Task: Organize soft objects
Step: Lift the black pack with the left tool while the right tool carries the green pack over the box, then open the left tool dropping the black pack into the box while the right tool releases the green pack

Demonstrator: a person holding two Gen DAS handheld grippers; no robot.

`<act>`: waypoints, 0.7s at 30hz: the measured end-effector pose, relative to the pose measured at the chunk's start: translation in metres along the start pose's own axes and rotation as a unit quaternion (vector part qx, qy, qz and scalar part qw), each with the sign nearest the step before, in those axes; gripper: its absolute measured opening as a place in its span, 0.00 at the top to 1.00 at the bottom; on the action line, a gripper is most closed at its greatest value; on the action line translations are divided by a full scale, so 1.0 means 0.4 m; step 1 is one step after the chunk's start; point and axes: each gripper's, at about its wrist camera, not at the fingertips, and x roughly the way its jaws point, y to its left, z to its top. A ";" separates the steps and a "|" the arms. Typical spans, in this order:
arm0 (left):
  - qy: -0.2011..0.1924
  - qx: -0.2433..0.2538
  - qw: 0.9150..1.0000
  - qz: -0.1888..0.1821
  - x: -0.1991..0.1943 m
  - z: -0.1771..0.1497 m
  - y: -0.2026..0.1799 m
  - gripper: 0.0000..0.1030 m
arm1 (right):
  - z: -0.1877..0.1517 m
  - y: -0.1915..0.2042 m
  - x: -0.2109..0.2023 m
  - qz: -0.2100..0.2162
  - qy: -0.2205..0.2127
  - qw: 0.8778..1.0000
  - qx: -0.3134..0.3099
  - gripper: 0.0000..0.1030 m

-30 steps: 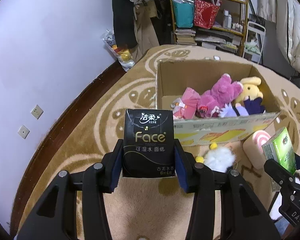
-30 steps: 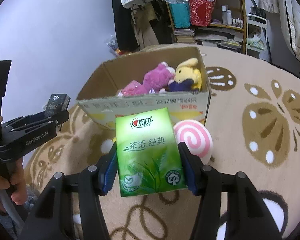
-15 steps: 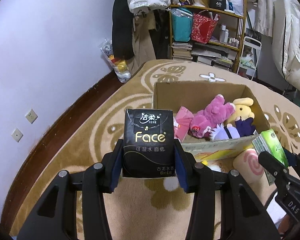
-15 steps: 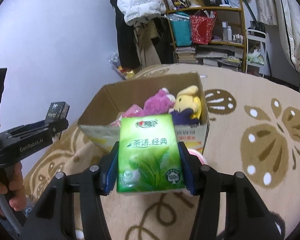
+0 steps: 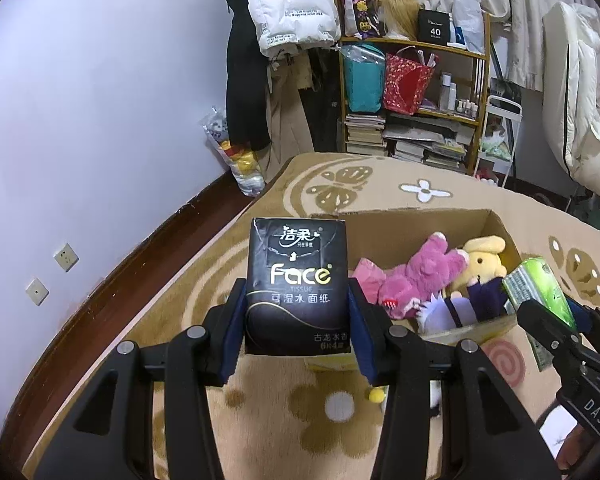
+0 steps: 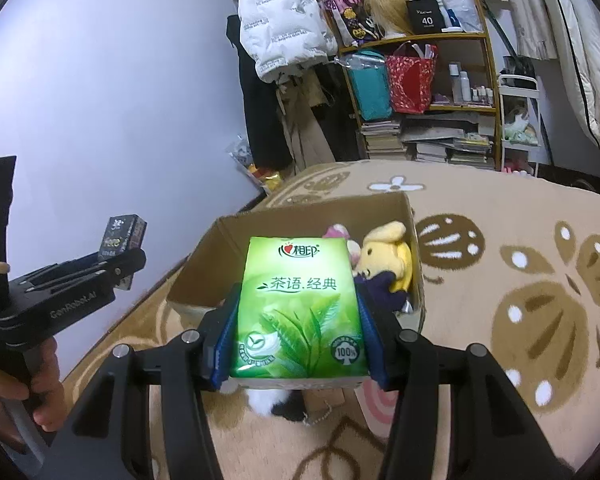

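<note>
My left gripper (image 5: 298,330) is shut on a black tissue pack (image 5: 298,286) and holds it above the near left corner of an open cardboard box (image 5: 414,226). My right gripper (image 6: 298,344) is shut on a green tissue pack (image 6: 298,304), held above the box's near wall (image 6: 198,276). In the box lie a pink plush (image 5: 416,276) and a yellow plush rabbit (image 5: 482,262), the rabbit also showing in the right wrist view (image 6: 388,256). The green pack also shows in the left wrist view (image 5: 538,288).
A pink swirl cushion (image 5: 502,362) and a white fluffy toy (image 6: 266,400) lie on the patterned rug (image 6: 520,240) in front of the box. A cluttered shelf (image 5: 416,92) and hanging coats (image 5: 292,8) stand behind. The wall (image 5: 80,120) is to the left.
Both grippers have risen and moved forward toward the box, each still holding its tissue pack. The box now lies lower in both views, right behind the packs.
</note>
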 end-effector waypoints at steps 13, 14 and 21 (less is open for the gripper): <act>-0.016 -0.008 1.000 -0.011 0.050 0.023 -0.021 0.56 | 0.020 -0.038 0.043 0.006 -0.010 1.000 0.015 0.46; -0.017 -0.010 1.000 -0.012 0.054 0.025 -0.022 0.56 | 0.023 -0.041 0.048 0.007 -0.009 1.000 0.015 0.46; -0.015 -0.007 1.000 -0.013 0.089 0.030 -0.036 0.56 | 0.034 -0.053 0.074 0.008 -0.010 1.000 0.017 0.46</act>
